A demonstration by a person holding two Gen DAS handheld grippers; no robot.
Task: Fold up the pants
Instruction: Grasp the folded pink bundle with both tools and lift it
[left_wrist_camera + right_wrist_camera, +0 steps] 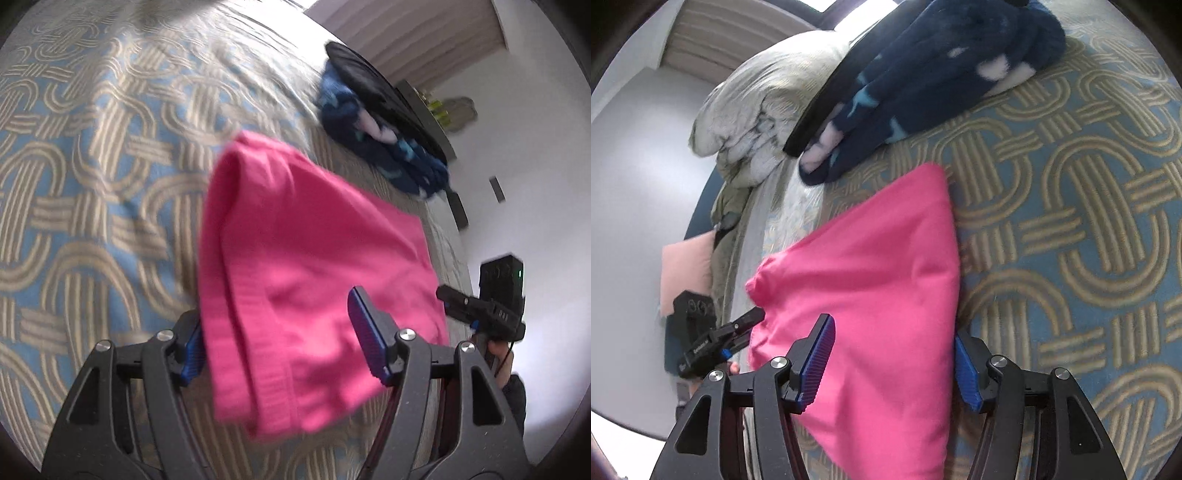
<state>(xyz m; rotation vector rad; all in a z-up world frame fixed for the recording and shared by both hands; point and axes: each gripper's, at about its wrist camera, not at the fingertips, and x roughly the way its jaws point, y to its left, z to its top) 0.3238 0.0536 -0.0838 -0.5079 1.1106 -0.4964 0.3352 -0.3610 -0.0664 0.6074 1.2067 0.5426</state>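
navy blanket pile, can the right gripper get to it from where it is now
Probably yes: the right gripper is open, the navy blanket lies ahead on the bedspread, and only the pink pants lie between them.

Bright daylight, glare on the white wall (535,155), motion blur throughout, fisheye bending, dark vignetted corners

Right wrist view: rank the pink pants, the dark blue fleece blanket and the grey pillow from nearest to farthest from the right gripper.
1. pink pants, between the open fingers of the right gripper.
2. dark blue fleece blanket, beyond the pants, up and centre.
3. grey pillow, at the bed's far left edge.
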